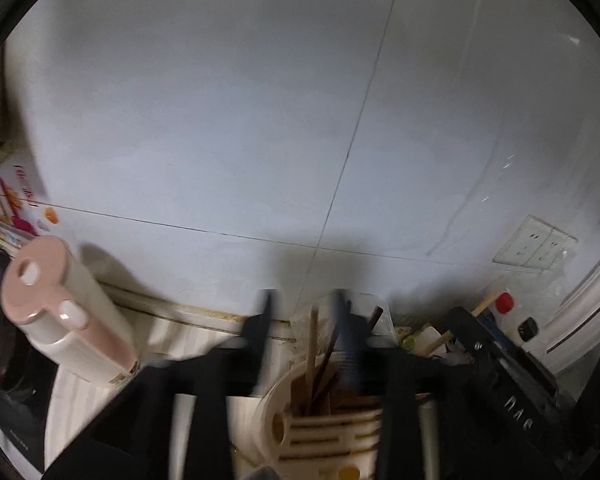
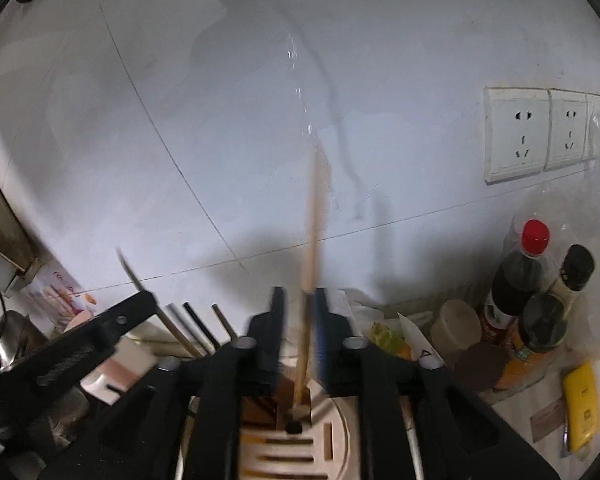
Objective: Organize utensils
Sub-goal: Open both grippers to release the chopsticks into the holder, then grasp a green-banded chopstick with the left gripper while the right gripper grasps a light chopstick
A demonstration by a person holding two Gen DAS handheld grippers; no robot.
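A cream slotted utensil holder [image 1: 320,428] sits on the counter below both grippers and holds several chopsticks [image 1: 314,356]. It also shows in the right wrist view [image 2: 300,444]. My left gripper [image 1: 304,304] is open and empty above the holder's left side. My right gripper [image 2: 300,300] has its jaws a little apart, and a light wooden chopstick [image 2: 314,232] stands upright between them, against the right finger, its lower end in the holder. The image is blurred. My left gripper also shows at the left in the right wrist view [image 2: 100,332].
A pink-lidded white jug [image 1: 64,316] lies at the left. Dark sauce bottles [image 2: 528,288], a cream cup [image 2: 456,328] and a yellow packet [image 2: 582,404] stand at the right. Wall sockets [image 2: 536,132] are on the white tiled wall [image 1: 260,120] straight ahead.
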